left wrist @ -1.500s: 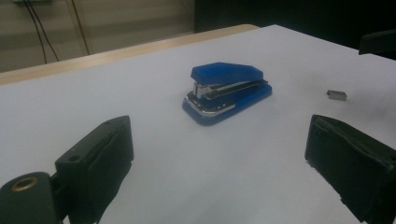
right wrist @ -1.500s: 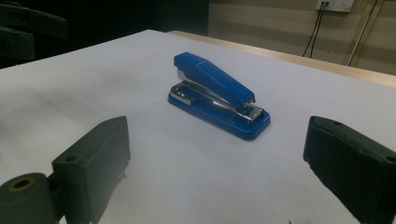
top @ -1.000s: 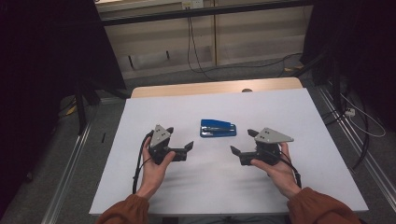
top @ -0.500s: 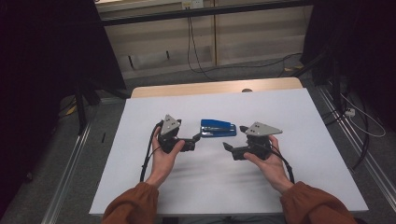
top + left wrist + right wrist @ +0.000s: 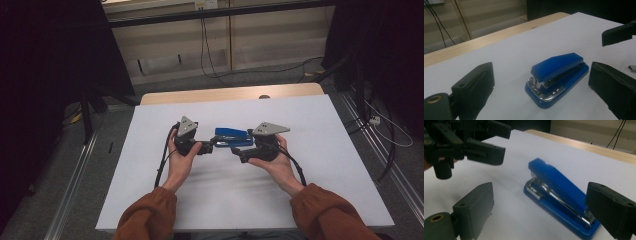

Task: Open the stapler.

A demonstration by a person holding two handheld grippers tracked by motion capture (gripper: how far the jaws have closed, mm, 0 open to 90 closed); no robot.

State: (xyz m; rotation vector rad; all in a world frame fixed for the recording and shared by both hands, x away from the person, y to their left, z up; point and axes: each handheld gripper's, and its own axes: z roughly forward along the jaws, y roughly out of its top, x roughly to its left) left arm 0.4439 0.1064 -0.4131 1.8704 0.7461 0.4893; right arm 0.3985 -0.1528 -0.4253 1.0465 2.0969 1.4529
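We judge the blue stapler (image 5: 557,77) rigid, fairly heavy and slick-topped; we should grip its flat sides. Left claw (image 5: 541,90) and right claw (image 5: 541,210) both gape wide, holding nothing.

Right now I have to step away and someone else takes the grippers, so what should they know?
Left gripper: open, jaws either side of the stapler's front end, not touching it.
Right gripper: open, jaws around the stapler's rear end, not yet closed on it.
The blue stapler lies flat and shut on the white sheet in the middle of the table, between the two grippers.
Done: both grippers are at the stapler.
Left: close on it and lift or work it, probably; nothing is gripped yet. A small metal bit lies beside it.
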